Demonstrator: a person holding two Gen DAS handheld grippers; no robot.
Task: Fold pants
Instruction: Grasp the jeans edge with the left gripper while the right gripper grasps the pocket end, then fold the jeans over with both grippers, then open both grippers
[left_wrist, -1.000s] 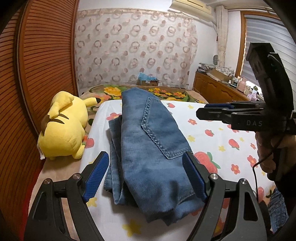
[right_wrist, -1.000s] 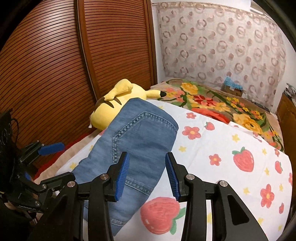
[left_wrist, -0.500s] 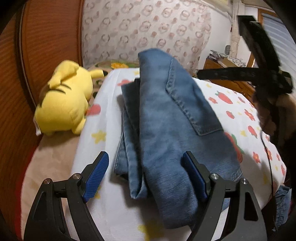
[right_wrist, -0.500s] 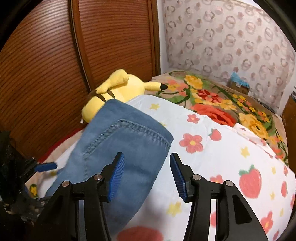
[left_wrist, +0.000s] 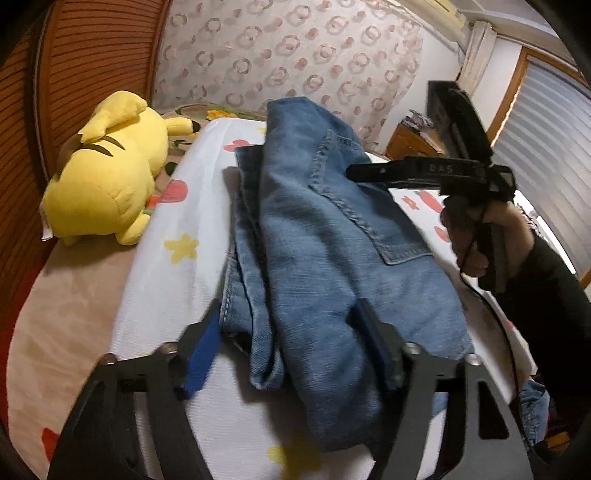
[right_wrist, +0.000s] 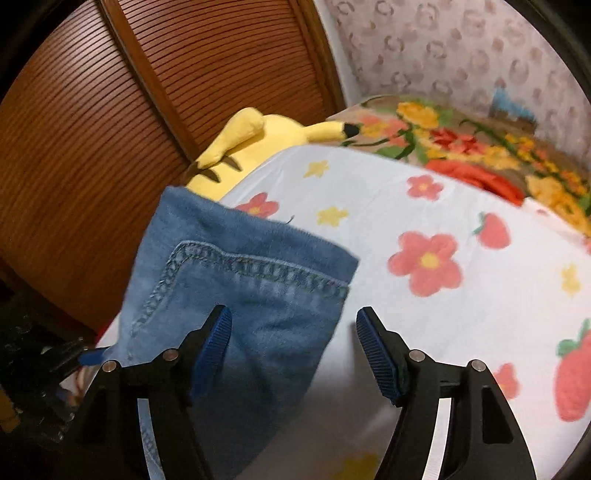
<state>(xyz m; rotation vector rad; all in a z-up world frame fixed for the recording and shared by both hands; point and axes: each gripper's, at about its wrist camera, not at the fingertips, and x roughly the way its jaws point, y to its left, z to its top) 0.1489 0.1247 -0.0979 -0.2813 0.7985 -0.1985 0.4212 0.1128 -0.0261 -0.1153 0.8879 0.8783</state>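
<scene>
Blue jeans (left_wrist: 325, 240) lie folded in a long stack on the flower-print bed sheet (left_wrist: 177, 280), back pocket up. My left gripper (left_wrist: 288, 350) straddles their near end and its jaws are closing. The denim lies between the blue pads, which do not visibly press on it. In the right wrist view the jeans' (right_wrist: 240, 288) far corner lies under my right gripper (right_wrist: 295, 343). Its jaws are opening, one finger over the denim and the other over the bare sheet (right_wrist: 424, 206). From the left wrist view, the right gripper (left_wrist: 354, 172) hovers over the pocket, held by a hand (left_wrist: 476, 236).
A yellow plush toy (left_wrist: 107, 184) lies on the bed left of the jeans, against a slatted wooden door (right_wrist: 110, 129). A floral blanket (right_wrist: 461, 147) covers the far end of the bed. A wooden cabinet (left_wrist: 410, 142) and a window with blinds (left_wrist: 546, 129) stand at the right.
The left gripper sank toward the jeans' near end and its jaws narrowed around it. The right gripper moved toward the jeans' far corner and its jaws widened.
</scene>
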